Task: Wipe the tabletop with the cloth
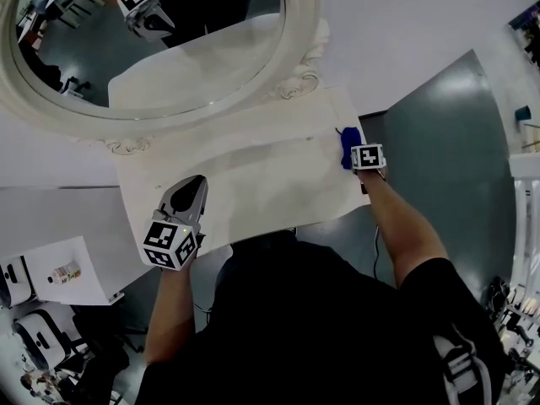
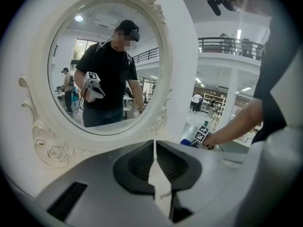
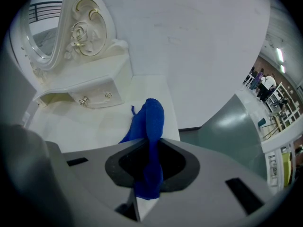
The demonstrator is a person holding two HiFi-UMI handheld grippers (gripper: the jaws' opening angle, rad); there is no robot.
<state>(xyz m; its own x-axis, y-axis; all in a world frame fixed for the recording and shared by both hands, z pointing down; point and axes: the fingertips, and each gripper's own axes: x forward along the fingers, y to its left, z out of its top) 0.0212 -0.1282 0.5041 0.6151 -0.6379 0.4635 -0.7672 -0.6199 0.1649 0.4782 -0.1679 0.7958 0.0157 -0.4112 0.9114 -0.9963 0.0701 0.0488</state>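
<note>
My right gripper (image 3: pixel 150 148) is clamped on the bright blue cloth (image 3: pixel 149 122). One fold is pinched btwn the jaws, and the rest bunches up and sticks out ahead of the tips. In the head view that gripper (image 1: pixel 354 152) sits at the right edge of the glossy white surface (image 1: pixel 253 184), w/ the cloth (image 1: pixel 346 146) on the surface side of it, near the far right corner. I can't tell whether the cloth presses on the top or just hangs over it.

My left gripper (image 2: pixel 155 148) has its jaws closed together w/ nothing btwn them. In the head view it (image 1: pixel 196 184) hovers over the front-left part of the surface, well apart from the cloth.

The big oval mirror in its carved white frame (image 1: pixel 295 66) stands at the back of the surface and fills most of the left gripper view (image 2: pixel 109 65), w/ a person holding a gripper reflected in it. A small white drawer w/ gold knobs (image 3: pixel 92 96) sits at the frame's base, just beyond the cloth. Grey-green floor (image 1: pixel 439 142) shows to the right of the surface.
</note>
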